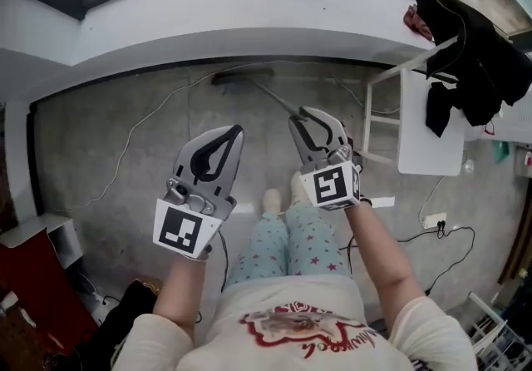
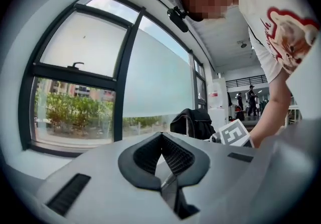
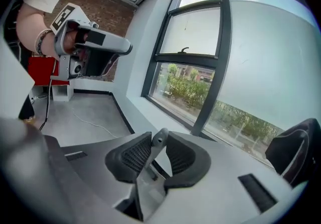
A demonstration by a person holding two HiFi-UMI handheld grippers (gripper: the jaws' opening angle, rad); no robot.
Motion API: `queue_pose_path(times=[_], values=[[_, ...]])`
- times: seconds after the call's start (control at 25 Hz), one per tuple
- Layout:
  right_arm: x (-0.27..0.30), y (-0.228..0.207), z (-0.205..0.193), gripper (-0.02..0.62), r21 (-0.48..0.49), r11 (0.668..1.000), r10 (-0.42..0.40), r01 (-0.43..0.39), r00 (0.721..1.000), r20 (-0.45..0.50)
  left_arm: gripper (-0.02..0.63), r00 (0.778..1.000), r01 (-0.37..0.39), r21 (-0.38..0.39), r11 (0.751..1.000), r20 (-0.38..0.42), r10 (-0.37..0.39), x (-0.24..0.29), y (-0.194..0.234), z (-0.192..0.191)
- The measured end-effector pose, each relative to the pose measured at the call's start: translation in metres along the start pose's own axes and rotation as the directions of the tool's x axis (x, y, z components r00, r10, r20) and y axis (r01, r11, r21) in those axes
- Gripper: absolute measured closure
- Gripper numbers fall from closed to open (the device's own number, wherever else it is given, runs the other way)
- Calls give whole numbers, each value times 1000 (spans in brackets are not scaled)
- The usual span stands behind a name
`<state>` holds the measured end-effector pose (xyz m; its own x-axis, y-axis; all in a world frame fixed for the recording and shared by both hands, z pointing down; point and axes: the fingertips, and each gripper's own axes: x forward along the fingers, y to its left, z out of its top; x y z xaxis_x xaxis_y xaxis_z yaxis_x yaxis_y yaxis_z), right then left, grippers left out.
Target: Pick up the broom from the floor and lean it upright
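The broom lies slanted: its dark head [image 1: 241, 76] rests on the floor by the wall, and its thin grey handle [image 1: 274, 99] rises toward me. My right gripper [image 1: 301, 120] is shut on the handle's top end, which shows as a grey rod tip [image 3: 159, 138] pinched between the two black pads [image 3: 134, 155]. My left gripper [image 1: 235, 133] hovers to the left of the handle, apart from it. Its jaws are shut tip to tip with nothing between them [image 2: 161, 135]. Both grippers are held up in front of me at about the same height.
A low white ledge [image 1: 249, 24] under the window runs along the far wall. A white chair [image 1: 428, 124] draped with black clothes [image 1: 470, 61] stands at the right. Cables [image 1: 141, 124] and a power strip [image 1: 436, 221] lie on the concrete floor. A red cabinet [image 1: 37, 286] sits at the left.
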<state>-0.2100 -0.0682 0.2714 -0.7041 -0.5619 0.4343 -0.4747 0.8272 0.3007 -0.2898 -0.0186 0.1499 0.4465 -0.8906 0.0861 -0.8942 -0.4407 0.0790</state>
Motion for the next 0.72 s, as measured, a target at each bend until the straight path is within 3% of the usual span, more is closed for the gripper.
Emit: queue_pose_path(times=[0.16,0.36,0.72], values=[[28,-28,28,489,4,1000,2,-2,999,39,589,996,-79,11,997,36,78,-4,32,23],[65,-66,60,489,13,1000,5,-6,992,125,589,992,-124,-16,992,19,124,17,57,16],[132,-144,87,489,57,992,97,-109,978,186,589,990,-143,-46,989,-13,142,121,130,34]])
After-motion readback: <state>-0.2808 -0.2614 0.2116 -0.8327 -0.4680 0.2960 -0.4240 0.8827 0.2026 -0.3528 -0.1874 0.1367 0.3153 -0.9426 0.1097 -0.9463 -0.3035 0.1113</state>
